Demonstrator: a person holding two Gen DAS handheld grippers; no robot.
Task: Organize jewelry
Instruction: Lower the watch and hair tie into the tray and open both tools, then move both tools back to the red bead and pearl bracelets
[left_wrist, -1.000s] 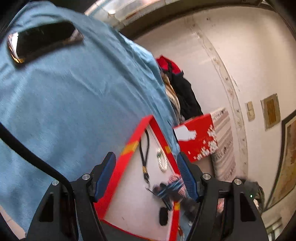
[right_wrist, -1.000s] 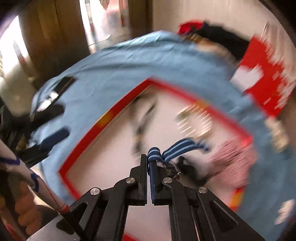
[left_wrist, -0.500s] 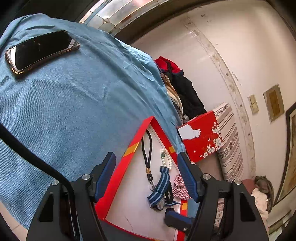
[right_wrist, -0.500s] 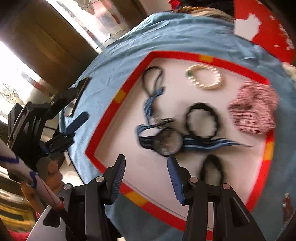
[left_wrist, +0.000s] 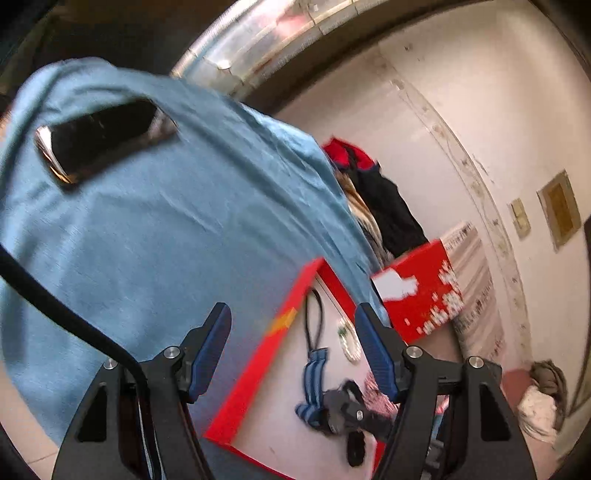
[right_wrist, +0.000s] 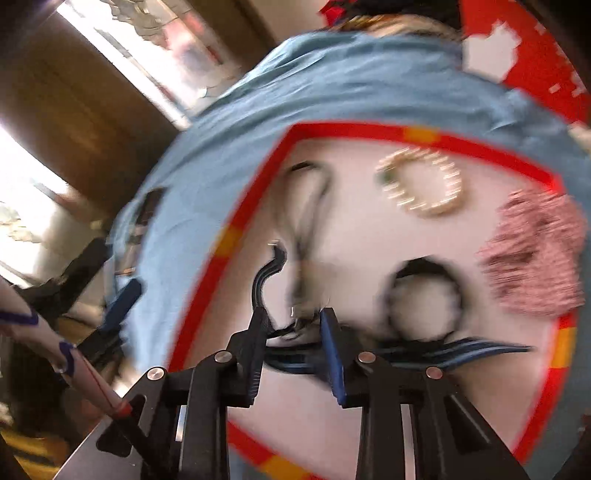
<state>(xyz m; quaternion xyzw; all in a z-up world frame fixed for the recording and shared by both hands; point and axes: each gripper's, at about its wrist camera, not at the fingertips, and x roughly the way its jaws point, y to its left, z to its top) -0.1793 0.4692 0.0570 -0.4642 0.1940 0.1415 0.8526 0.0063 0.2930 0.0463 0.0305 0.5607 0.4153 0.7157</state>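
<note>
A white tray with a red rim (right_wrist: 421, 134) lies on a blue cloth (left_wrist: 147, 240). In it are a blue striped ribbon (right_wrist: 461, 349), a pearl bracelet (right_wrist: 436, 211), a black hair tie (right_wrist: 424, 267), a pink checked scrunchie (right_wrist: 535, 251) and a black cord loop (right_wrist: 308, 229). My right gripper (right_wrist: 293, 314) is low over the tray. Its jaws are closing around the ribbon's left part, with a gap still showing; the picture is blurred. My left gripper (left_wrist: 291, 310) stands open and empty above the tray's left rim (left_wrist: 258, 369).
A dark phone (left_wrist: 103, 140) lies on the cloth at the far left. A red box with white flowers (left_wrist: 417, 295) stands beyond the tray, with clothes piled by the wall. A person's hand holds the left gripper's handle at the cloth's edge.
The right gripper was shut on the ribbon, then opened wide and let it lie in the tray. It has now dropped closer, with its jaws narrower around the ribbon. The left gripper tilted slightly.
</note>
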